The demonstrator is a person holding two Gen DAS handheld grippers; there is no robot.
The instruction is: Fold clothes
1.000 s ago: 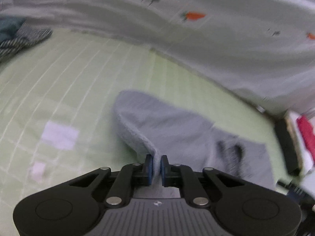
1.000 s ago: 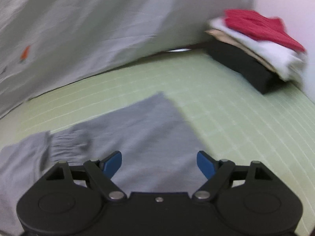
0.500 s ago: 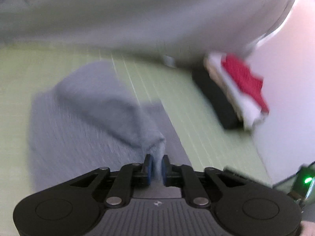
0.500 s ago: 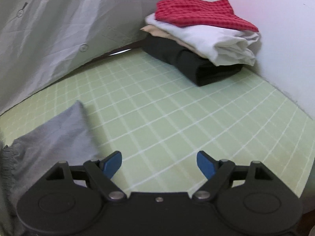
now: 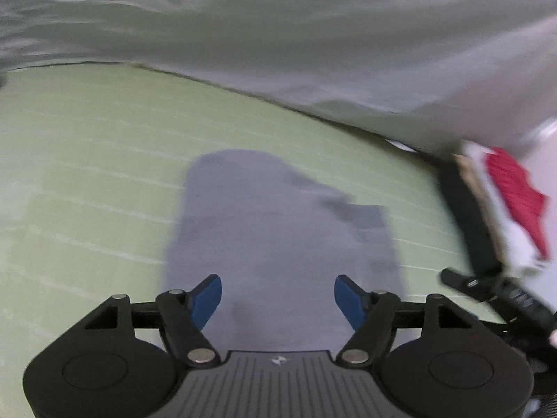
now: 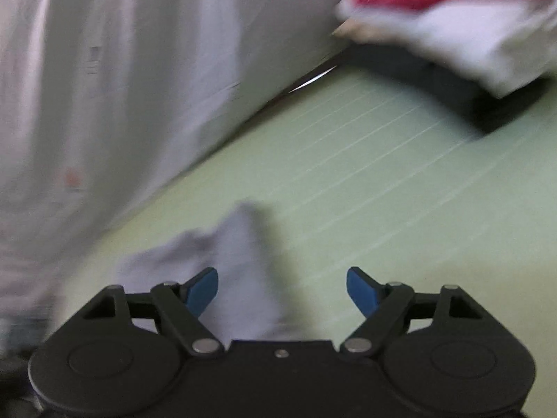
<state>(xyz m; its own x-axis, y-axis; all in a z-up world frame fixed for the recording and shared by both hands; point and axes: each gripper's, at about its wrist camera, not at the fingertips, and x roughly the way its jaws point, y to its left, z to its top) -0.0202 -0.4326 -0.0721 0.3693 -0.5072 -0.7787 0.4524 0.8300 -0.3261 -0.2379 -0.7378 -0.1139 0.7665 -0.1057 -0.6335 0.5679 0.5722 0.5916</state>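
A grey garment point(image 5: 278, 230) lies folded flat on the green checked mat point(image 5: 87, 174) in the left wrist view. My left gripper point(image 5: 278, 297) is open and empty just above its near end. In the right wrist view the same grey garment point(image 6: 240, 261) shows blurred at lower left. My right gripper point(image 6: 282, 287) is open and empty over its right edge and the mat point(image 6: 400, 191). The tip of the right gripper point(image 5: 494, 292) shows at the right edge of the left wrist view.
A stack of folded clothes, red on white on black, sits at the far right of the mat point(image 5: 501, 209) and at the upper right in the right wrist view point(image 6: 452, 28). A white sheet with orange prints point(image 5: 278, 35) hangs along the mat's back edge.
My left gripper has opened and let go of the grey garment, which now lies flat. My right gripper stayed open and swung back left toward the garment.
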